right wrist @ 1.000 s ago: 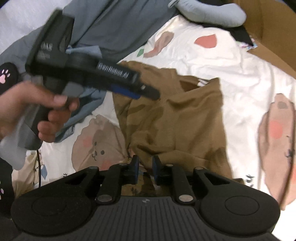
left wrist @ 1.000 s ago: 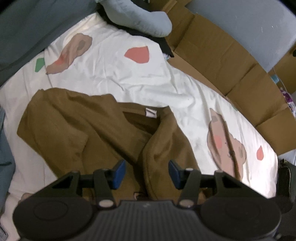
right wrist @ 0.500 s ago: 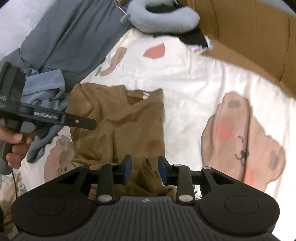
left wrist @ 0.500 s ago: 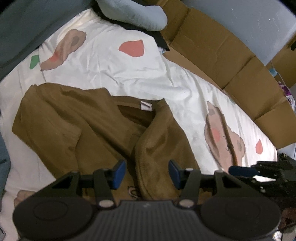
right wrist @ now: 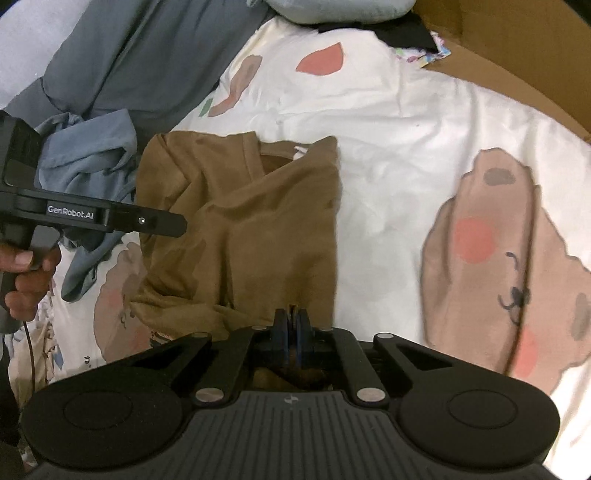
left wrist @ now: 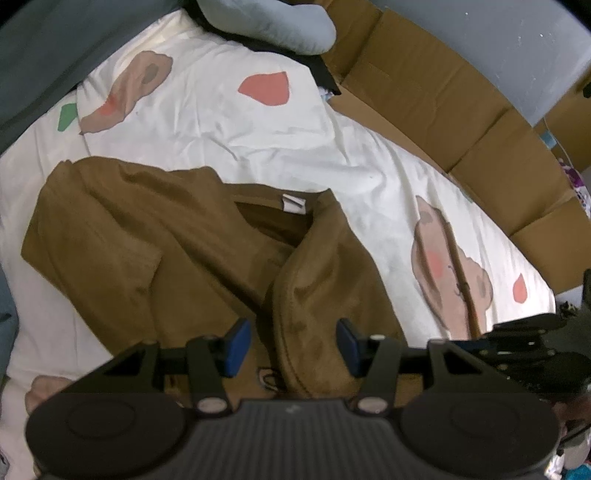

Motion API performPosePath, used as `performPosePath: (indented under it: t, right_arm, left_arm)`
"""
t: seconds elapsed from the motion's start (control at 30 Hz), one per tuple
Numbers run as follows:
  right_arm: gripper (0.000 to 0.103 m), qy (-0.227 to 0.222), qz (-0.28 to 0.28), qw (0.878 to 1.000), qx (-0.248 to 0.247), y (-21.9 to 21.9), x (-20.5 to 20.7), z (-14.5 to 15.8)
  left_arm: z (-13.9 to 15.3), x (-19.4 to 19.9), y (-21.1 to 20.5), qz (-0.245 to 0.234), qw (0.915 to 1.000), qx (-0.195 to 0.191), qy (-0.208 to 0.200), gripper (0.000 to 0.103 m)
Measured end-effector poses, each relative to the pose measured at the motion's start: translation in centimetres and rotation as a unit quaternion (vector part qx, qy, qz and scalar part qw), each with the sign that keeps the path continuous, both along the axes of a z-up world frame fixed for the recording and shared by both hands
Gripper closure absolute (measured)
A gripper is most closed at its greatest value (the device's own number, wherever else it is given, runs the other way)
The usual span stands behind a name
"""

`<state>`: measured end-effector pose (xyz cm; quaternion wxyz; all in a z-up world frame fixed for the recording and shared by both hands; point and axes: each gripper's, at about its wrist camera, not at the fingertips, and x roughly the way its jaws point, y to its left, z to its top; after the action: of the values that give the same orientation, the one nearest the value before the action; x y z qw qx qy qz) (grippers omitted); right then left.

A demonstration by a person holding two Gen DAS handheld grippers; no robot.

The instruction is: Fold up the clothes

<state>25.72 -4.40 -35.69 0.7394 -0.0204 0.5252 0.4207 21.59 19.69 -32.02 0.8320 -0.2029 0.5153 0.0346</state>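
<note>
Brown shirt (right wrist: 258, 229) hem hidden under gripper body

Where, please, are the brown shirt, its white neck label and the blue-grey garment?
brown shirt (right wrist: 258, 229), right wrist view, on the middle of its body.
white neck label (left wrist: 294, 204), left wrist view, on the tag's centre.
blue-grey garment (right wrist: 88, 155), right wrist view, on its crumpled top.

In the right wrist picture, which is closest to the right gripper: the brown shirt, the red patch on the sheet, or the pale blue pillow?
1. Crumpled brown shirt: pinched in the shut right gripper.
2. Red patch printed on the white sheet: farther up, past the shirt's collar.
3. Pale blue pillow: farthest, at the top edge.
</note>
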Motion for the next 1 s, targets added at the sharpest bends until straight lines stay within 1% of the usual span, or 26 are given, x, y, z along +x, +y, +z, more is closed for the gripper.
performPosePath:
  t: [0.13,0.3,0.47,0.73,0.8,0.9,1.0]
  right_arm:
    - [0.102,-0.018,-0.028,0.999,0.001,-2.2,-0.2,1.4]
    - [0.102,-0.045,-0.082,0.996,0.005,-5.9,0.1,3.6]
    - [0.102,-0.07,-0.134,0.988,0.004,-9.7,0.6,5.5]
    - [0.102,-0.099,-0.197,0.975,-0.008,-14.5,0.9,6.7]
    - [0.102,-0.105,-0.216,0.971,-0.013,-15.8,1.0,6.8]
    - [0.102,-0.11,-0.246,0.963,-0.023,-17.9,1.6,6.7]
    - [0.102,-0.117,-0.272,0.955,-0.032,-19.7,2.1,6.7]
  left_arm:
    - [-0.1,0.1,-0.1,-0.001,1.0,-0.002,-0.001,0.049]
    - [-0.3,0.4,-0.4,-0.004,1.0,-0.005,-0.001,0.05]
    - [0.2,0.9,-0.9,-0.005,0.9997,-0.017,-0.017,0.05]
    - [0.5,2.4,-2.0,-0.014,0.9988,-0.024,-0.039,0.05]
    - [0.7,2.7,-2.2,-0.021,0.9984,-0.022,-0.047,0.05]
    - [0.9,3.4,-2.3,-0.032,0.9981,0.001,-0.052,0.05]
    - [1.0,3.7,-1.1,-0.022,0.9978,0.019,-0.059,0.05]
